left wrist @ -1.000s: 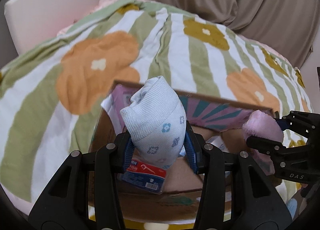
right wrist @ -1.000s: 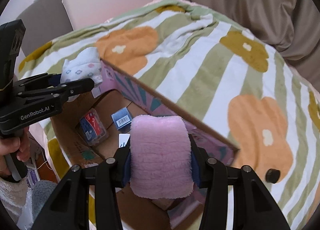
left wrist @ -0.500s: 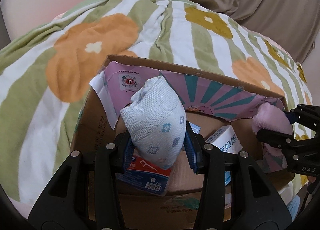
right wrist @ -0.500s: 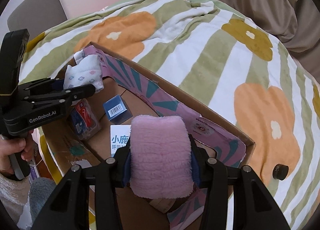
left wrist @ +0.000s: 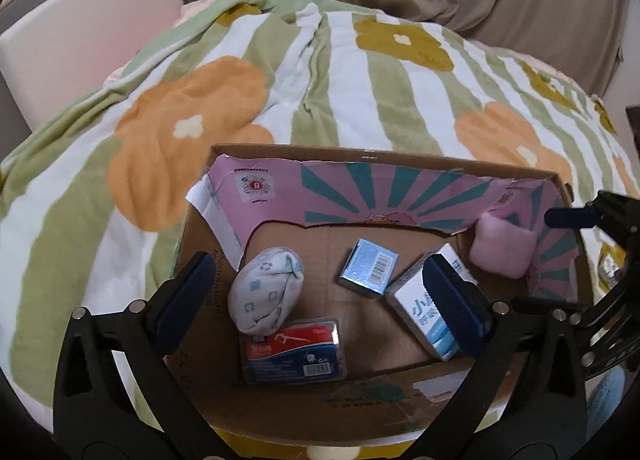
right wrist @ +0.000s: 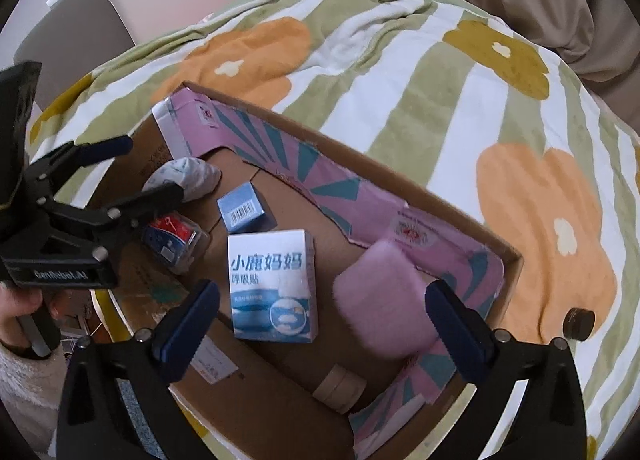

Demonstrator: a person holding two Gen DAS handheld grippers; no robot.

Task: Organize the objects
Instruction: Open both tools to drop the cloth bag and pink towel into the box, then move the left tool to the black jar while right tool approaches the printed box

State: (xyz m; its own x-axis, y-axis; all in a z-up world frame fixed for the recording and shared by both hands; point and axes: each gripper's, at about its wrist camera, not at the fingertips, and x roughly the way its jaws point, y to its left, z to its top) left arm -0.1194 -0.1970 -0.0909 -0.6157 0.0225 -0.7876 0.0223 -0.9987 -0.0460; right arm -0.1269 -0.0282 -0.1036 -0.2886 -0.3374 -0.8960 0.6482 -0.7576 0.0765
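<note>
A cardboard box [left wrist: 384, 154] with a pink and teal lining sits on a flowered blanket; it also shows in the right wrist view [right wrist: 508, 256]. A white rolled sock with blue flowers [left wrist: 264, 292] lies in the box's left part, also in the right wrist view [right wrist: 188, 176]. A pink fluffy sock roll [right wrist: 384, 300] lies in the right corner, also in the left wrist view [left wrist: 502, 250]. My left gripper [left wrist: 320, 296] is open and empty above the box. My right gripper [right wrist: 322, 324] is open and empty above the box.
In the box lie a white and blue carton [right wrist: 272, 284], a small blue box [right wrist: 244, 210], a red and blue floss pick pack [left wrist: 294, 348] and a tape roll [right wrist: 340, 386]. A small dark cap [right wrist: 578, 324] lies on the blanket [left wrist: 320, 72]. A white headboard [left wrist: 80, 36] stands behind.
Both grippers have opened. The white sock has dropped from the left gripper into the box and the pink sock roll from the right gripper into the box's corner.
</note>
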